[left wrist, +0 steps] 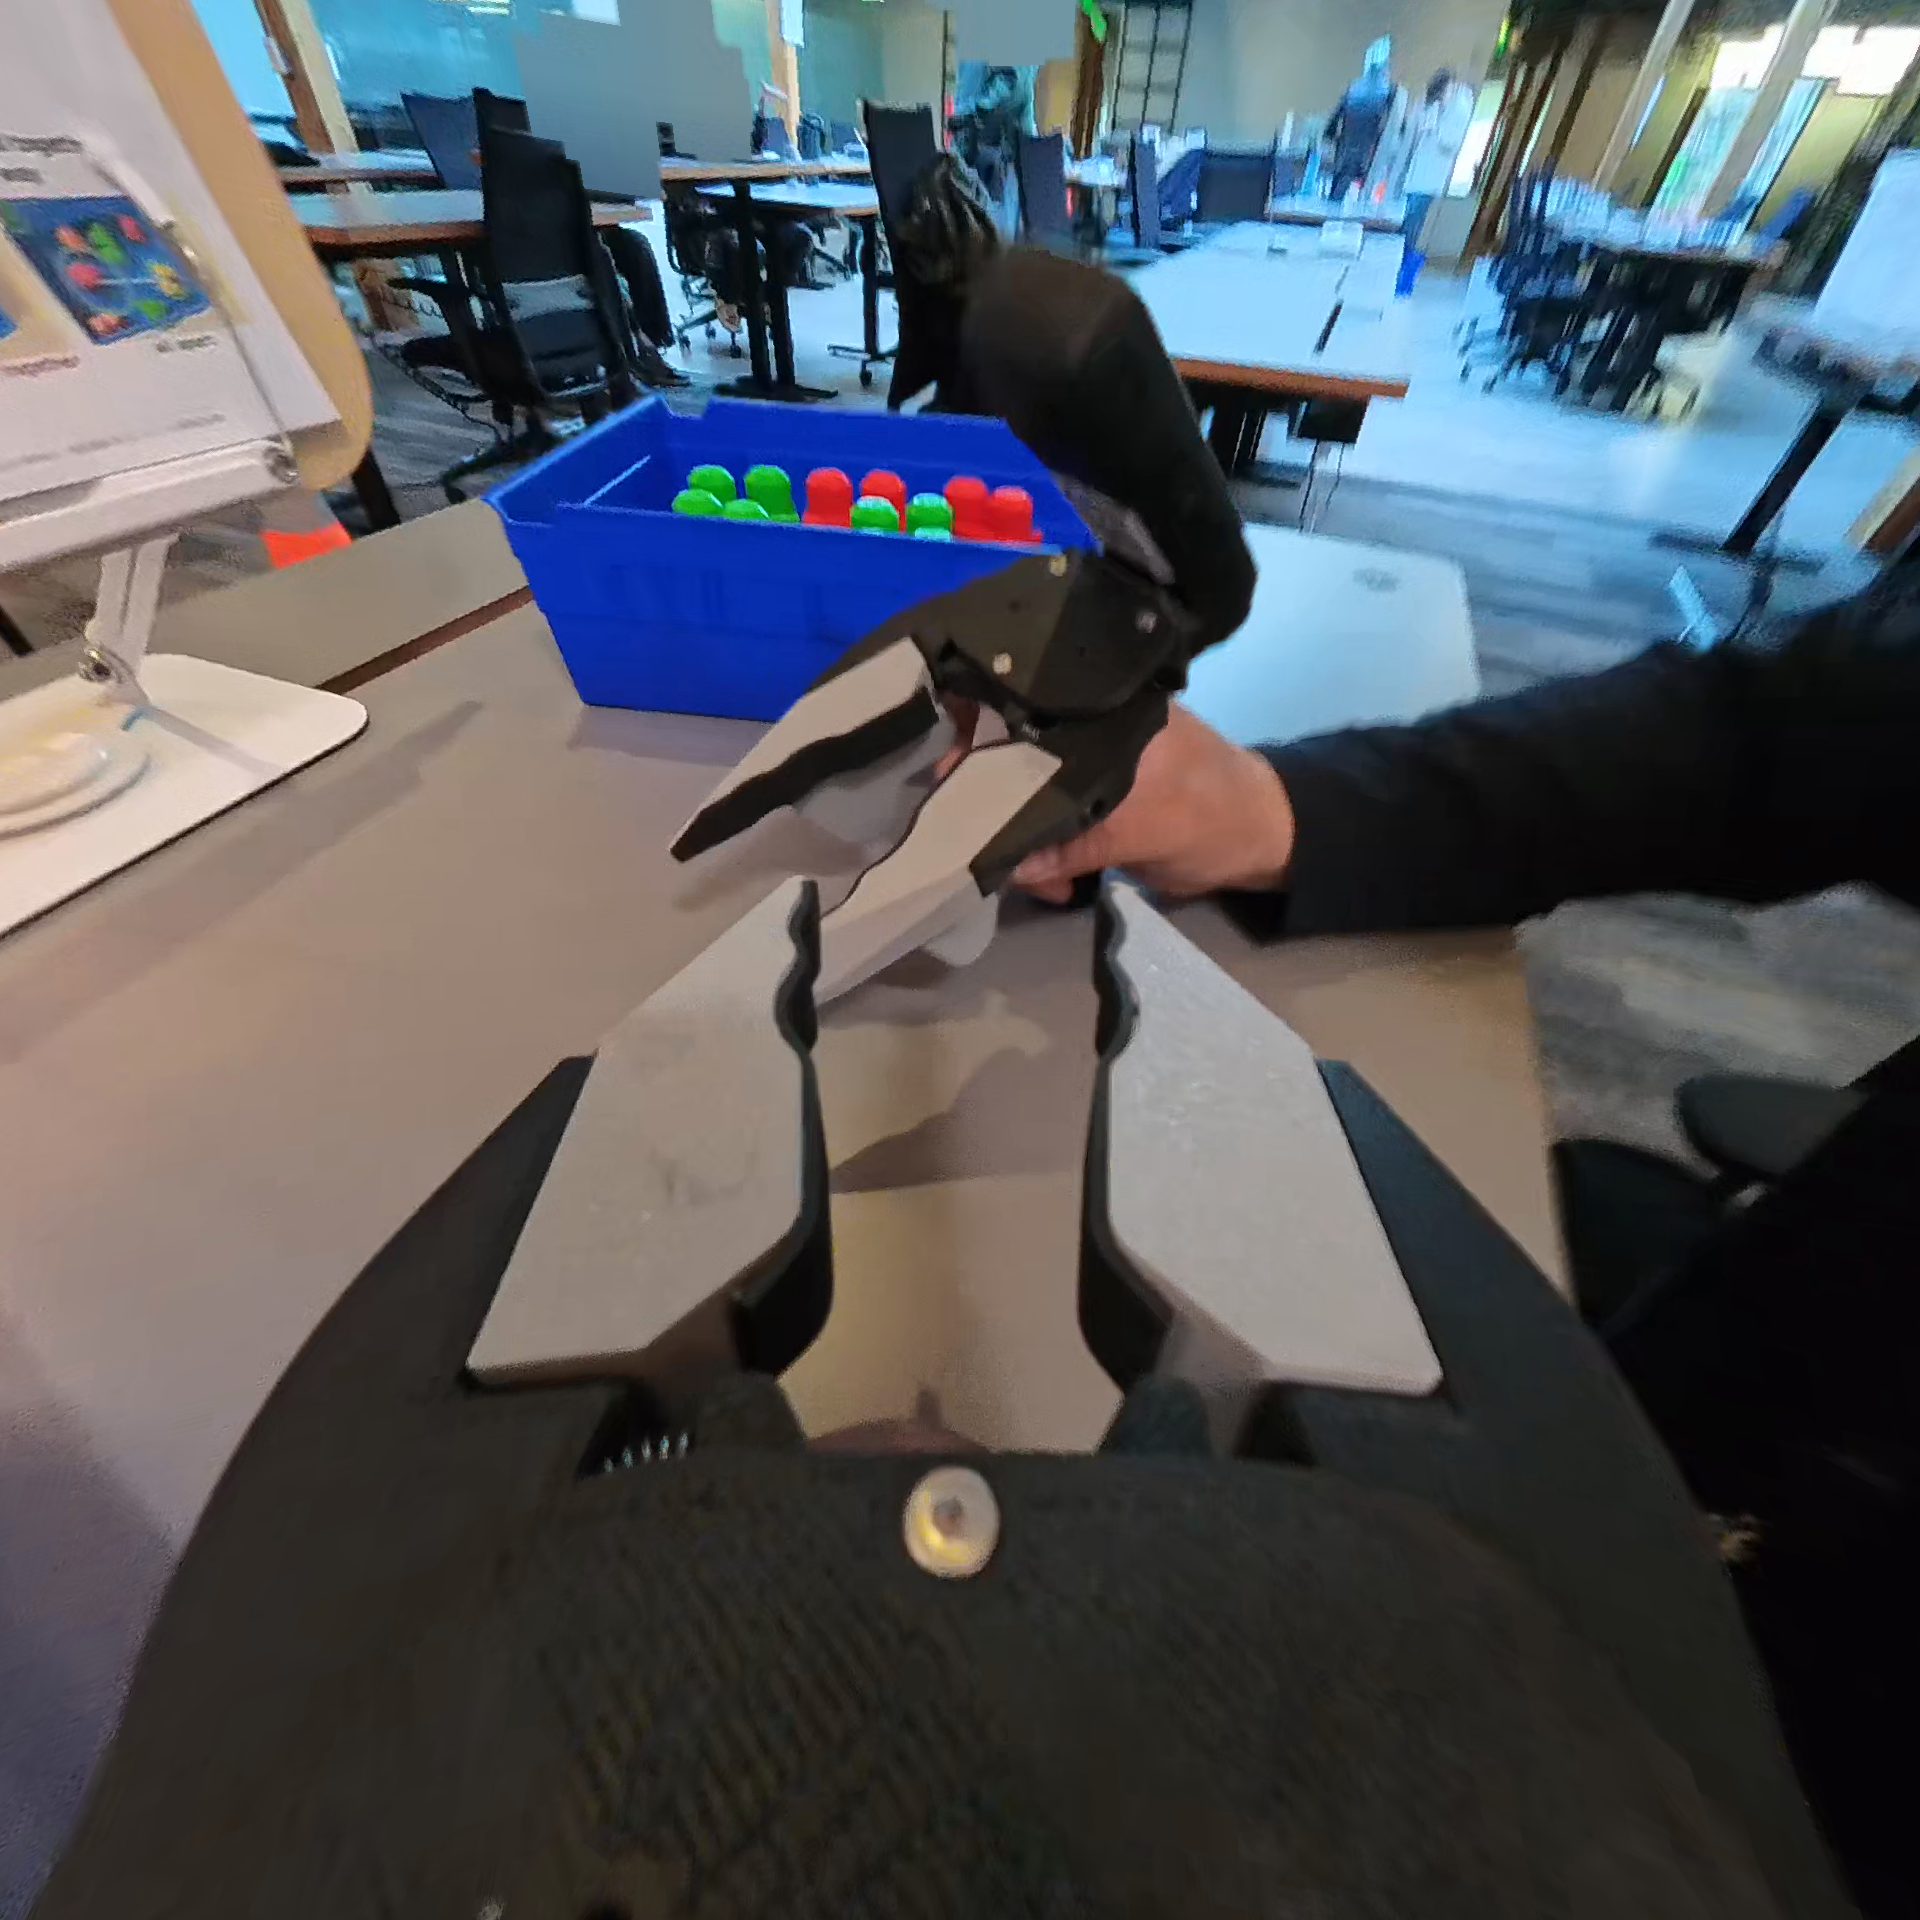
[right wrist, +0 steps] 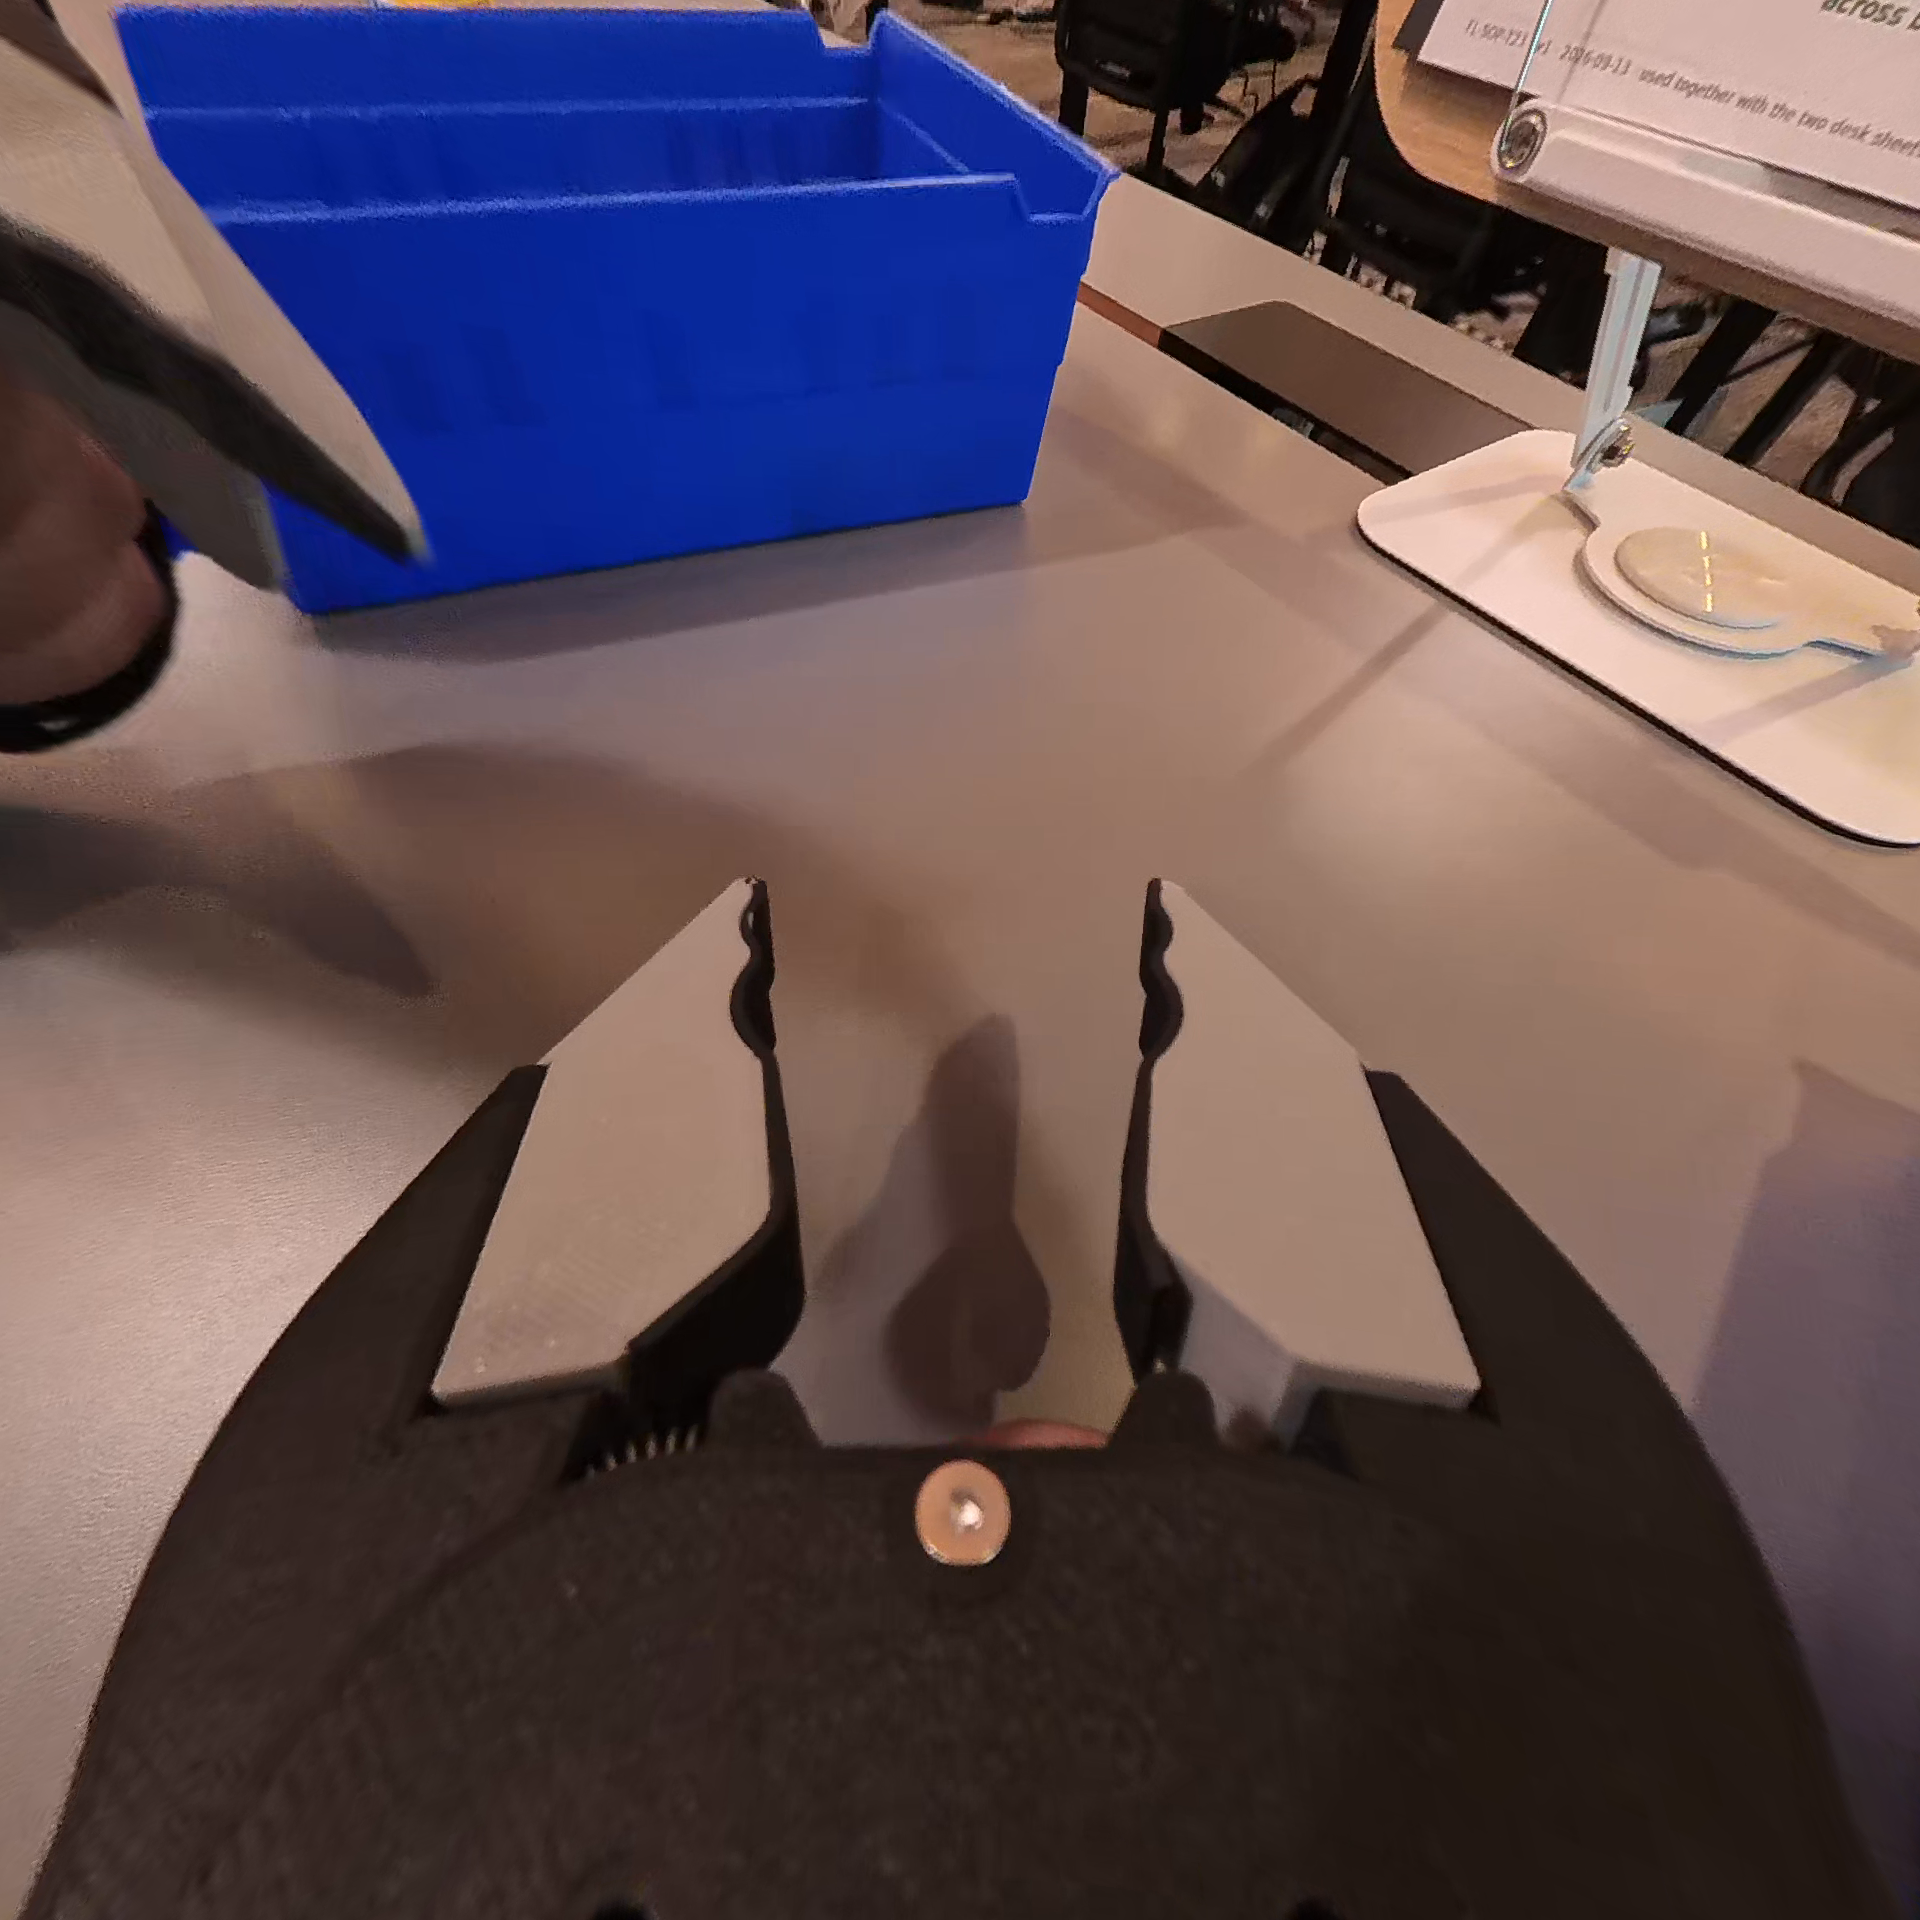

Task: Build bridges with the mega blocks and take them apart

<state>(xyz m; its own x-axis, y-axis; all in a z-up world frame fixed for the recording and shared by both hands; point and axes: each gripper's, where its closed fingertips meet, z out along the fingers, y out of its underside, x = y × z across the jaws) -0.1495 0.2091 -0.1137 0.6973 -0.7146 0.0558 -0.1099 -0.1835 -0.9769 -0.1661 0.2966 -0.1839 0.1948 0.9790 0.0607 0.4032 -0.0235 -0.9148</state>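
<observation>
A blue bin (left wrist: 727, 623) stands on the grey table (left wrist: 312, 935) and holds red blocks (left wrist: 828, 497) and green blocks (left wrist: 771, 486). My left gripper (left wrist: 956, 904) is open and empty above the table, short of the bin. My right gripper (left wrist: 831, 821), held by a hand (left wrist: 1195, 821), hangs just beyond it, tilted down to the left, open and empty. In the right wrist view my right gripper (right wrist: 956, 904) is open over bare table (right wrist: 1143, 675), with the blue bin (right wrist: 644, 395) ahead to the left. One blurred finger (right wrist: 260, 416) of the left gripper shows at the left edge.
A white stand (left wrist: 156, 748) with a clear sheet holder sits on the table left of the bin; it also shows in the right wrist view (right wrist: 1662, 623) at the right. Office desks and chairs (left wrist: 540, 270) fill the room behind. The table's right edge lies near the dark sleeve (left wrist: 1558, 790).
</observation>
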